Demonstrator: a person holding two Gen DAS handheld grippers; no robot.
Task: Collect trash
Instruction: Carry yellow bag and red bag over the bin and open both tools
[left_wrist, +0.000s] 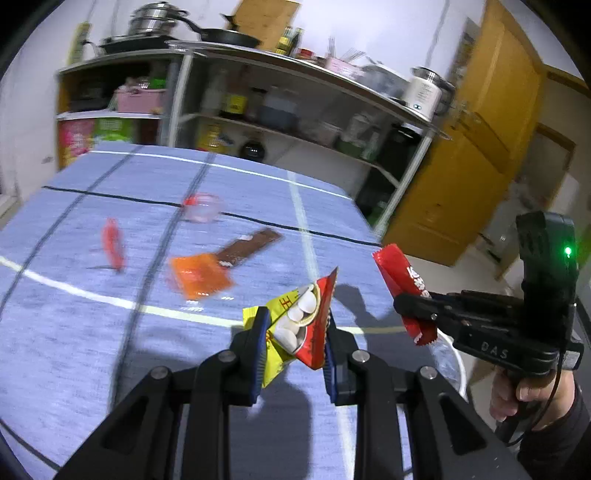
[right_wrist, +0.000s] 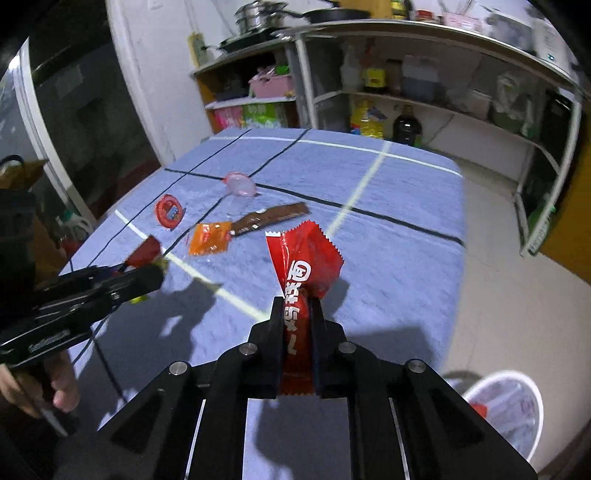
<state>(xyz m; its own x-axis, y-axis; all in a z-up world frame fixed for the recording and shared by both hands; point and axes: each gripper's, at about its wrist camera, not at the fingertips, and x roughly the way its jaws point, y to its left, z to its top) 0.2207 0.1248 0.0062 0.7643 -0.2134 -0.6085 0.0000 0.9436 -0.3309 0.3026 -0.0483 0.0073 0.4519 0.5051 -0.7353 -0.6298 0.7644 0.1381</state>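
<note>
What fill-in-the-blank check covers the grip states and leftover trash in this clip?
1. The left gripper is shut on a yellow-and-____ snack packet.
2. The right gripper is shut on a ____ wrapper.
3. Beside the orange packet on the tablecloth lies a long ____ wrapper.

Missing words: red; red; brown
</note>
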